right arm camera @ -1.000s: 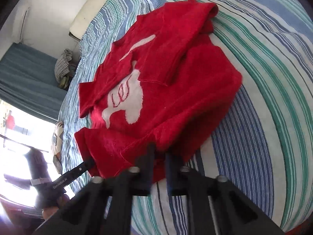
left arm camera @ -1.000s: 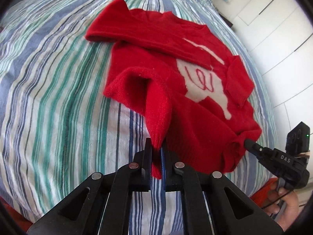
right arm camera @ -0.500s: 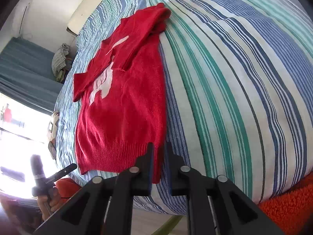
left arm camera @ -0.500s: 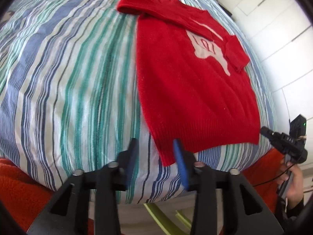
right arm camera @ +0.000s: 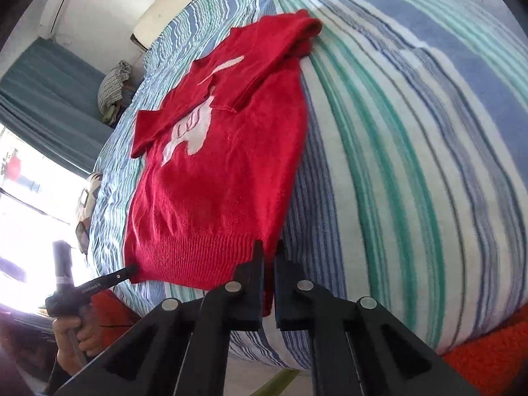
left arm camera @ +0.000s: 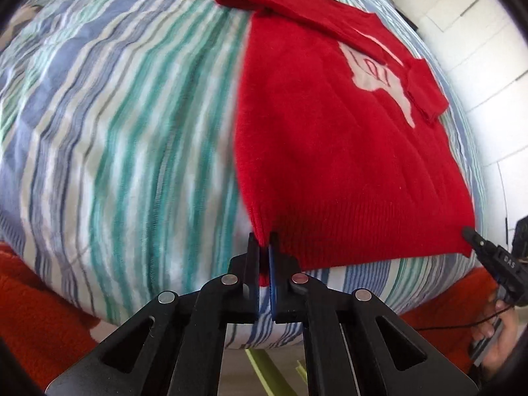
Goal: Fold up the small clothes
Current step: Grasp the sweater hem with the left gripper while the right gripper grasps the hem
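A small red sweater (left arm camera: pixel 330 138) with a white figure on its chest lies spread on the striped bed, both sleeves folded across the chest. It also shows in the right wrist view (right arm camera: pixel 217 171). My left gripper (left arm camera: pixel 263 241) is shut on the sweater's bottom left hem corner. My right gripper (right arm camera: pixel 269 250) is shut on the bottom right hem corner. Each gripper shows in the other's view, the right one (left arm camera: pixel 475 237) and the left one (right arm camera: pixel 128 269) at the far hem corners. The hem is stretched straight between them near the bed's front edge.
The striped bedsheet (left arm camera: pixel 115 115) covers the bed. An orange-red rug (left arm camera: pixel 39 313) lies on the floor below the bed edge. White cupboards (left arm camera: pixel 478 16) stand at the right. A teal curtain (right arm camera: pixel 49 92) and a bundle of cloth (right arm camera: pixel 112 85) are at the far side.
One second ago the sweater was bunched and lifted. It has been pulled out flat toward the bed's front edge. The left gripper was open half a second ago and is now shut on the hem corner.
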The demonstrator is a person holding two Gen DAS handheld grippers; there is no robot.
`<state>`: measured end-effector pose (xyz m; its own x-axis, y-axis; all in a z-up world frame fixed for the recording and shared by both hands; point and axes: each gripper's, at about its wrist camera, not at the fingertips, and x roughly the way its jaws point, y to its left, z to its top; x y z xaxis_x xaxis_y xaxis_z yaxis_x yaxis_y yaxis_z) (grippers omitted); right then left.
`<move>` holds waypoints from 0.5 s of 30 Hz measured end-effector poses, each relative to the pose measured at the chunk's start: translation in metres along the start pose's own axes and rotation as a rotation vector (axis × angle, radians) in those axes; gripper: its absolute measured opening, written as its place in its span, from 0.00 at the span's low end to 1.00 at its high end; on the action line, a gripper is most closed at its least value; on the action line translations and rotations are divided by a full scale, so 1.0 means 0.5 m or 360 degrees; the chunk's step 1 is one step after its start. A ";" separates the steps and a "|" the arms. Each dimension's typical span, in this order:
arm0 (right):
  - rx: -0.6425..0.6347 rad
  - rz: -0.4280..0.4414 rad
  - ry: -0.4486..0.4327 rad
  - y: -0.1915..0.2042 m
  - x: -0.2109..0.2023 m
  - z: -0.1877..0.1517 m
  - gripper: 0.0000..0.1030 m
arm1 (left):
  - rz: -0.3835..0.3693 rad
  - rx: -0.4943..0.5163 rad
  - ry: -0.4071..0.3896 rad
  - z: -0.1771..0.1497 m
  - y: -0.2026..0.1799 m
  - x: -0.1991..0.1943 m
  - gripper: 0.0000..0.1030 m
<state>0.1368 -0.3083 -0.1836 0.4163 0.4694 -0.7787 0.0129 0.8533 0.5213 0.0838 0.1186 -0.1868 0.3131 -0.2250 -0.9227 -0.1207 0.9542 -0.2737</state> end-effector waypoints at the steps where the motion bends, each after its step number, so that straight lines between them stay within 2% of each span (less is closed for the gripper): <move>1: -0.0004 -0.0033 -0.0012 0.000 -0.013 -0.002 0.04 | 0.0023 -0.0019 -0.0020 -0.005 0.012 -0.010 0.02; 3: -0.0022 -0.0118 0.0004 -0.003 -0.018 -0.010 0.04 | 0.0054 -0.0055 -0.0029 -0.009 0.028 -0.006 0.02; 6: 0.0005 -0.0223 0.0096 -0.026 0.024 -0.024 0.04 | 0.0133 -0.0042 -0.0007 -0.009 0.028 0.019 0.02; 9: 0.0034 -0.0246 0.0101 -0.040 0.036 -0.026 0.03 | 0.0188 0.0019 -0.0030 -0.014 0.022 0.024 0.02; 15: -0.0022 -0.0308 0.0083 -0.031 0.038 -0.029 0.03 | 0.0222 0.0027 -0.0039 -0.023 0.037 0.026 0.02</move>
<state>0.1311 -0.3095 -0.2114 0.3595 0.3071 -0.8812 0.0757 0.9316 0.3555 0.0750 0.1312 -0.2072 0.3170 -0.0853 -0.9446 -0.1491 0.9791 -0.1384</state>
